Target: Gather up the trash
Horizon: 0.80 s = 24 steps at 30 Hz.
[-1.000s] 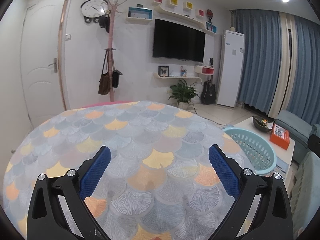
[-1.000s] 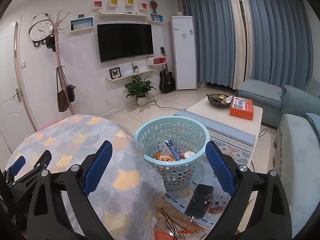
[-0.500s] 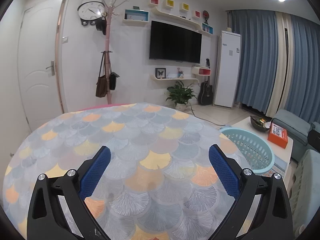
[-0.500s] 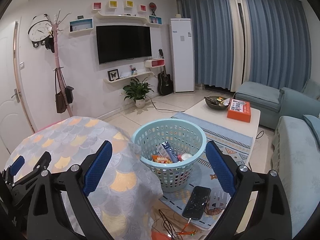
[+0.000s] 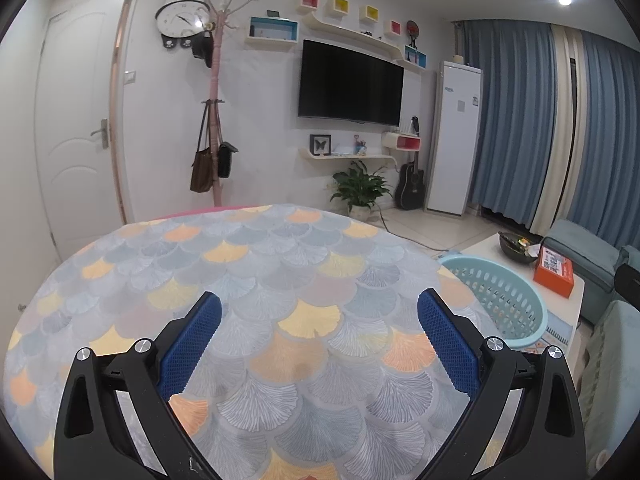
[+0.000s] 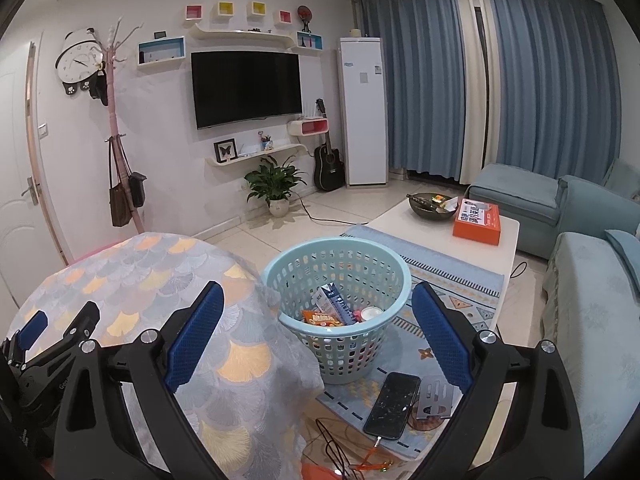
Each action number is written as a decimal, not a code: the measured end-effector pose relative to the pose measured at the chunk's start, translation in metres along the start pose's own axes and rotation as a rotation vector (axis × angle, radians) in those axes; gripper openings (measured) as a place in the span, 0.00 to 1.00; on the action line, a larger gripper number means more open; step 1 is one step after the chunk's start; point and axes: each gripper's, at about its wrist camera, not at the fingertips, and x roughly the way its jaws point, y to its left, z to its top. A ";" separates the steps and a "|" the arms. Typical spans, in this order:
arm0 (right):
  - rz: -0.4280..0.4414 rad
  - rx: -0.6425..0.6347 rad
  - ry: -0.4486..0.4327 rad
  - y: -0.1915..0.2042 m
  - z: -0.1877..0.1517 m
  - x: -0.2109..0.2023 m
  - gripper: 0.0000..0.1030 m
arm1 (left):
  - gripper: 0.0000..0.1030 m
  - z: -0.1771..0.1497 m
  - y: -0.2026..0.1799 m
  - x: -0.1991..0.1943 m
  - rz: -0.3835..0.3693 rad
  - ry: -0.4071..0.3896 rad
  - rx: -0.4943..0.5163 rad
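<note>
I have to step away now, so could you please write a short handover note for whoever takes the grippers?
Left gripper: jaws open, empty, over the table with the patterned cloth.
Right gripper: jaws open, empty, aimed toward the basket.
The basket stands on the floor beside the table and holds a carton, a snack packet and a small cup.
Done: that trash is in the basket.
Left: no trash shows on the table; check elsewhere if more is due.

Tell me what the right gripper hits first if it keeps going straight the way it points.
Probably the light blue basket: the open right gripper points at its near wall, though depth is unclear.
</note>
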 end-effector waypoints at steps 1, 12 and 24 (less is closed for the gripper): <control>0.000 0.000 0.000 0.000 0.000 0.000 0.88 | 0.93 0.000 0.000 0.000 0.001 -0.001 0.001; 0.001 0.005 -0.003 0.001 -0.002 0.000 0.88 | 0.93 -0.001 0.005 0.002 0.014 0.019 -0.022; 0.013 0.006 0.002 0.004 -0.002 0.001 0.88 | 0.93 0.003 0.001 -0.005 0.010 -0.007 0.023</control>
